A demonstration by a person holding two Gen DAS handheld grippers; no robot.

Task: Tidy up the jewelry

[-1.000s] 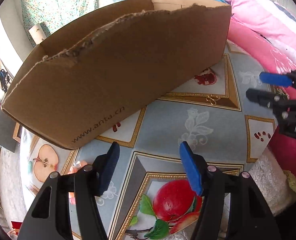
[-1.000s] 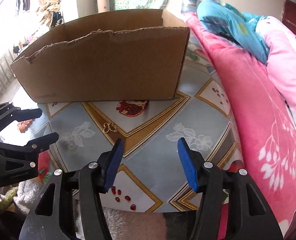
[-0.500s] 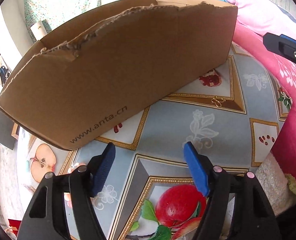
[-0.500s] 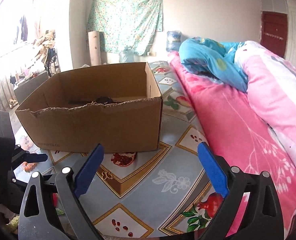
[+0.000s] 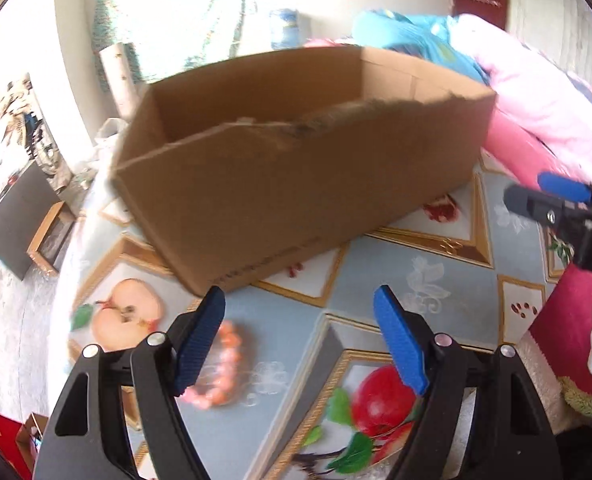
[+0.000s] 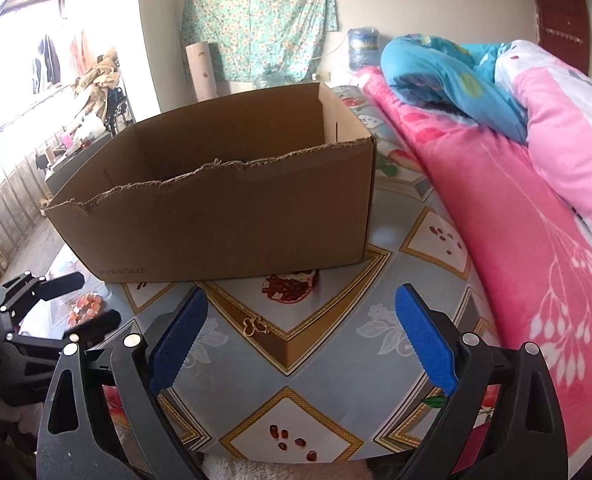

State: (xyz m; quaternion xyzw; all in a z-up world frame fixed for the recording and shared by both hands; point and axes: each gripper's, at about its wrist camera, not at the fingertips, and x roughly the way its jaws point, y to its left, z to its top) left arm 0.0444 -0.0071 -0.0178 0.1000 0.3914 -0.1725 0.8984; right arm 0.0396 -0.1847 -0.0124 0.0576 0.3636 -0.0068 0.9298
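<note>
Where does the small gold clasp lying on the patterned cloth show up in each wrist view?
Left wrist view: the gold clasp lies right of centre, on the brown band in front of the cardboard box's right corner.
Right wrist view: the clasp lies just left of centre, between the open right gripper's fingertips.
Shared landmark: the printed pomegranate at the box's foot, just beyond the clasp.

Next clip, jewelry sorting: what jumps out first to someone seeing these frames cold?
The big open cardboard box with a torn front rim dominates the middle of the fruit-patterned tablecloth. In front of it lies a small gold clasp-like piece, and a coral bead bracelet sits near the left gripper, whose empty jaws are opening. A bright pink quilt fills the right side.
</note>
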